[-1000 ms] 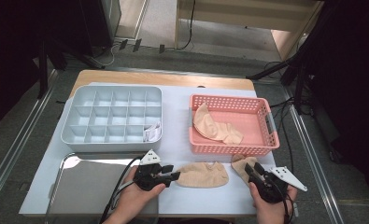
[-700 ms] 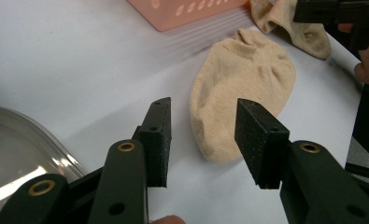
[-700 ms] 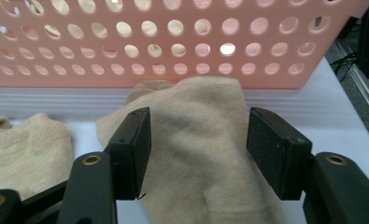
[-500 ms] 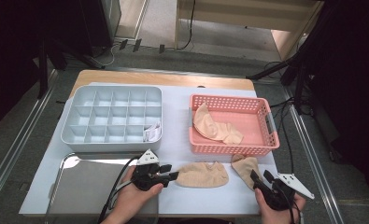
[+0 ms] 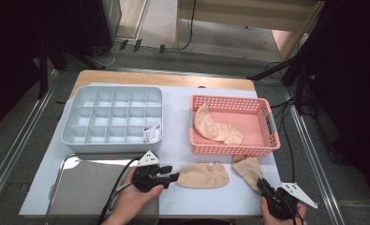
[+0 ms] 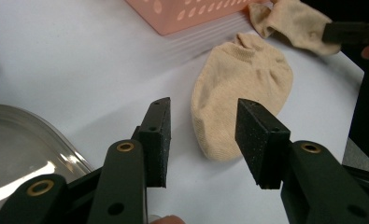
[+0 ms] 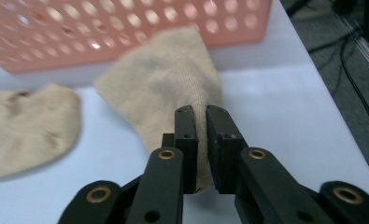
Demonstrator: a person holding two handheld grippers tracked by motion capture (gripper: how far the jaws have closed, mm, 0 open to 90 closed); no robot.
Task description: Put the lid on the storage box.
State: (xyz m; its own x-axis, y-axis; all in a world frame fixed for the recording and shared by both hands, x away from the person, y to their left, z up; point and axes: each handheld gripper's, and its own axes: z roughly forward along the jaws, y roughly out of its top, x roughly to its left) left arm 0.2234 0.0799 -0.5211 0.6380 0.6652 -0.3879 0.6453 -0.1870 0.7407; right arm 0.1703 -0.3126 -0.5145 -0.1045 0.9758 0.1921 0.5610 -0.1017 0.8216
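Just in front of the pink basket (image 5: 229, 140), on the white-covered worktop (image 5: 182, 112), two beige socks lie side by side, and a judgement of progress starts from them. The right gripper (image 7: 198, 116) has just been closing and now pinches the near edge of the right sock (image 7: 173, 74), cloth squeezed between its pads. The left gripper (image 6: 203, 135) stands released, jaws apart, poised just short of the toe end of the left sock (image 6: 238, 88) and not touching it. Another sock (image 5: 215, 126) lies inside the basket. To the left of the basket sits a grey divided box (image 5: 112, 117) with one small pale bundle (image 5: 152, 133) in its near right compartment; a metal tray (image 5: 93, 178) lies in front of that box. By my reading the work is at an early stage: one bundle stored, one sock of a pair gripped, its mate not yet taken, the pairing, folding and storing all ahead, and more waiting in the basket.
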